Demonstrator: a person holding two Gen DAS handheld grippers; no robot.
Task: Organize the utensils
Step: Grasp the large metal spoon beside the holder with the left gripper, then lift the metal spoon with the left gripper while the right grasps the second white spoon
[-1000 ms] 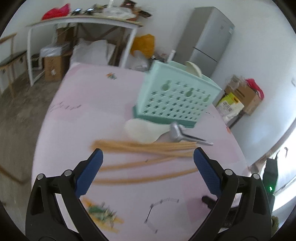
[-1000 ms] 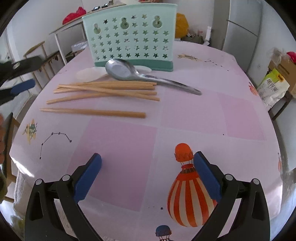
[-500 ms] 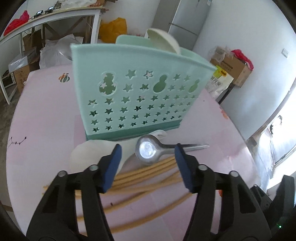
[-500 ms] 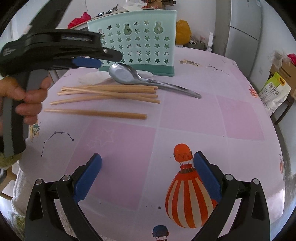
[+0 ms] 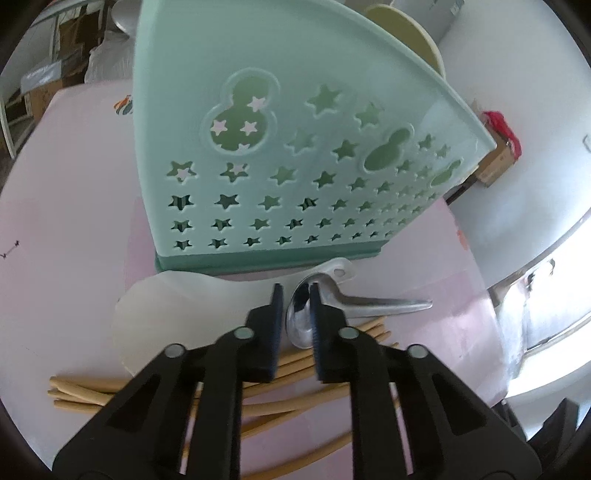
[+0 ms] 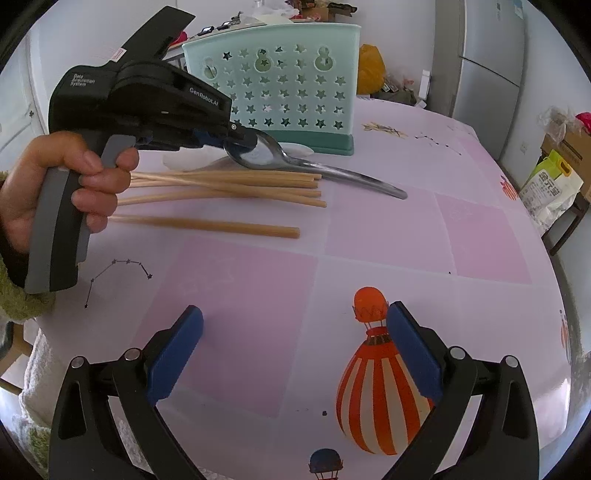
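Several wooden chopsticks (image 5: 92,391) (image 6: 221,184) lie in a loose bundle on the pink tablecloth. A metal spoon (image 5: 388,304) (image 6: 332,171) rests across their far ends, in front of the mint star-pierced utensil holder (image 5: 295,166) (image 6: 280,92). My left gripper (image 5: 295,291) (image 6: 245,142) is at the spoon's bowl. Its jaws are closing, and the bowl's left rim sits pinched between the pads. A white flat scoop (image 5: 177,317) lies beside the spoon. My right gripper (image 6: 295,350) hovers open and holds nothing, over the near part of the table.
A cream ladle (image 5: 410,33) stands inside the holder. A person's hand (image 6: 55,184) grips the left tool's handle. A grey fridge (image 6: 487,74) and boxes with bags (image 6: 554,177) stand beyond the table's right edge. Balloon prints (image 6: 380,384) mark the cloth.
My left gripper moved forward and down from the chopsticks to the spoon's bowl, and its jaws narrowed from wide open to almost together. The right gripper stayed in place.
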